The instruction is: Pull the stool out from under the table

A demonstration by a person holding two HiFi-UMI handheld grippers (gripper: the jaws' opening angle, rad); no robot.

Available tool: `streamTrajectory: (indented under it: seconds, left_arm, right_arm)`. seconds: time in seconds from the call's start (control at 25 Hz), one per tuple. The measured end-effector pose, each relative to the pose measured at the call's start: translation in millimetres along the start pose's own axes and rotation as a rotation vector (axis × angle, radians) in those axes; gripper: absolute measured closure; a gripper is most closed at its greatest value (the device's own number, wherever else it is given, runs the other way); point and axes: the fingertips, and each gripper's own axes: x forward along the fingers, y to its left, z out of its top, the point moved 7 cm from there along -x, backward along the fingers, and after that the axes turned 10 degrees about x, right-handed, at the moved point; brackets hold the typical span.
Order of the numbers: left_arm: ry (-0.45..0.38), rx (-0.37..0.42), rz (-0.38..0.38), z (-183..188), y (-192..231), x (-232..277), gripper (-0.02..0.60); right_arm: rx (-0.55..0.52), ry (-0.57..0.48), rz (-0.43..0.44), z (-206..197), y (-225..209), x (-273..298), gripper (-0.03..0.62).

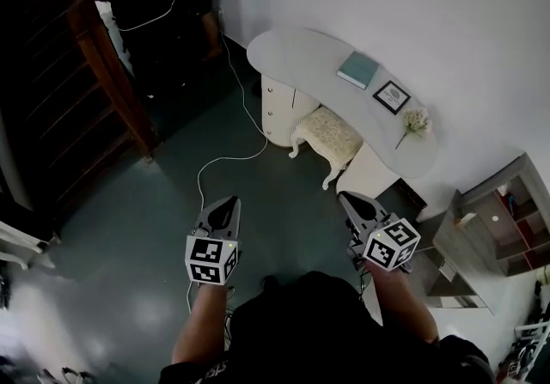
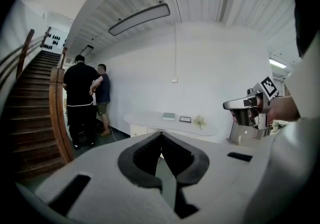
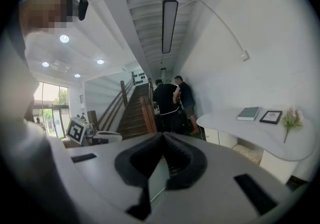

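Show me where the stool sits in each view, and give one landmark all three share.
Head view: the stool sits right of centre, upper half, partly under the white table.
Left gripper view: not made out; the left gripper covers the space under the table.
Right gripper view: its cushion shows low right, beneath the table's edge.
Shared landmark: the picture frame on the table.
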Motion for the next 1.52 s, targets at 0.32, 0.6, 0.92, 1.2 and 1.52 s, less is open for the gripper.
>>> streamTrajectory:
  seconds: [0.32,0.6,0.92,1.2,1.52]
  left_arm:
    - [0.036,-0.055,0.032,-13.8,20.6,22.5,0.572]
    - [0.096,-0.051,0.066,-12.1,51.1,70.7,0.572]
    - [0.103,-0.019,0.037,31.4,84.6,189.2,0.572]
    - [0.103,-0.012,0.013,56.7,101.9,268.8,0.572]
    - [0.125,-0.007,-0.102,54.3,132.3,333.8,0.572]
  right_arm:
    - [0.040,0.016,-0.012,-1.2,-32.1,28.9,0.589]
    - [0.114,0.000,0.002,10.4,-90.9,88.8,0.589]
    - [0.145,0.014,0.052,46.5,-169.3,175.5,0.589]
    - [0.128,0.052,0.096,74.0,-210.5,227.5,0.588]
    - [0.187,0.069,-0.039,61.9,-237.5,244.1,0.589]
